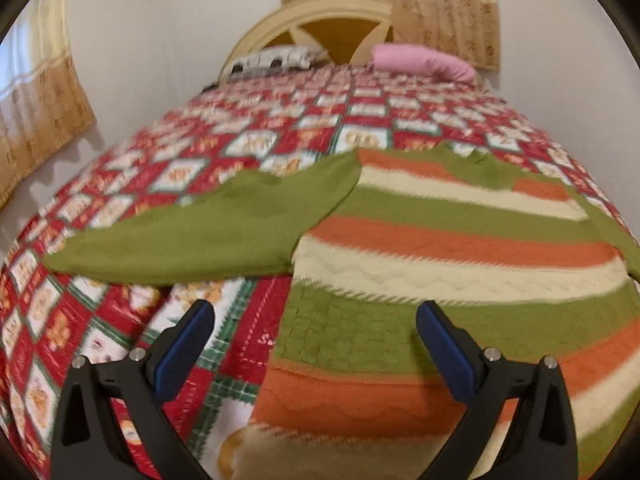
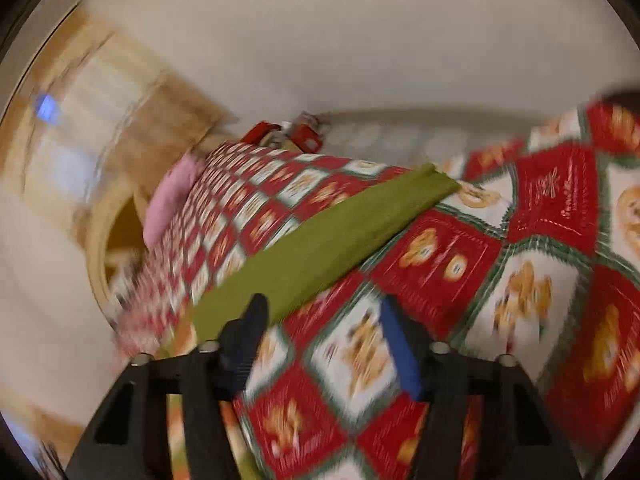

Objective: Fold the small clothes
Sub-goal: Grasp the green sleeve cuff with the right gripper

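Note:
A small knitted sweater [image 1: 440, 248] with green, orange and cream stripes lies flat on the bed. Its green left sleeve [image 1: 192, 236] stretches out to the left. My left gripper [image 1: 316, 320] is open and empty, hovering over the sweater's lower left edge. In the right wrist view, the other green sleeve [image 2: 332, 240] lies stretched across the quilt. My right gripper [image 2: 324, 316] is open and empty just above the quilt, its left finger over the sleeve's near end. This view is blurred and tilted.
The bed is covered by a red, white and green patchwork quilt [image 1: 248, 136]. A pink pillow [image 1: 424, 62] and a patterned pillow [image 1: 276, 60] lie by the headboard [image 1: 320, 20]. Curtains [image 1: 40, 112] hang along the walls.

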Demonstrator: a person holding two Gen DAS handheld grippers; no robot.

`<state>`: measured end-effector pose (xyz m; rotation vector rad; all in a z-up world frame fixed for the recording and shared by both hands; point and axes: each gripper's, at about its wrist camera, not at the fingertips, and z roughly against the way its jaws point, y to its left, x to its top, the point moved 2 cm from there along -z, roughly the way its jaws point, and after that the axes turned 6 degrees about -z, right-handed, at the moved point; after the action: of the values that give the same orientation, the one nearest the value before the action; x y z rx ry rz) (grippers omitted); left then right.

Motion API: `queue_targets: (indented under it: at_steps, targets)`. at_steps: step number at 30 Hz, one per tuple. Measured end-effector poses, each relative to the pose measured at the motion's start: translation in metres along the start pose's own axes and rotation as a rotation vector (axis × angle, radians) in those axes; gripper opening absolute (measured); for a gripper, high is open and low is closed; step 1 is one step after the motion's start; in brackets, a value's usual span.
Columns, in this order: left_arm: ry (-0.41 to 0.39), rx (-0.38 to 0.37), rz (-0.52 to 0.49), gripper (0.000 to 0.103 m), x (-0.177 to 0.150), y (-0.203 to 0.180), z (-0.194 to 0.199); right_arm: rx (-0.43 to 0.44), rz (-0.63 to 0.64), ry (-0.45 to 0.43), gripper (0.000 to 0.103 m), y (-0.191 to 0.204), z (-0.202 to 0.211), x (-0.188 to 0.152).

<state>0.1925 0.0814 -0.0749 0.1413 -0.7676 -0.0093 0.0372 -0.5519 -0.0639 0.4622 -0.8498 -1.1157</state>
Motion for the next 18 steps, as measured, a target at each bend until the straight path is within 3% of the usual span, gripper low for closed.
queue_targets:
  at_steps: [2,5,13,18]
  targets:
    - [0.068,-0.040,0.023,0.103,-0.003,0.002,-0.012,-0.012,-0.119,0.016,0.055,-0.022,-0.014,0.025]
    - [0.100,-0.080,0.078,0.103,-0.006,0.008,-0.019,-0.016,-0.216,0.028,0.055,-0.041,-0.033,0.047]
    - [0.122,-0.087,0.088,0.103,-0.008,0.002,-0.024,-0.214,-0.228,0.028,0.054,-0.053,-0.094,0.078]
    - [0.123,-0.086,0.087,0.103,-0.007,0.003,-0.026,-0.243,-0.218,-0.013,0.053,-0.056,-0.111,0.090]
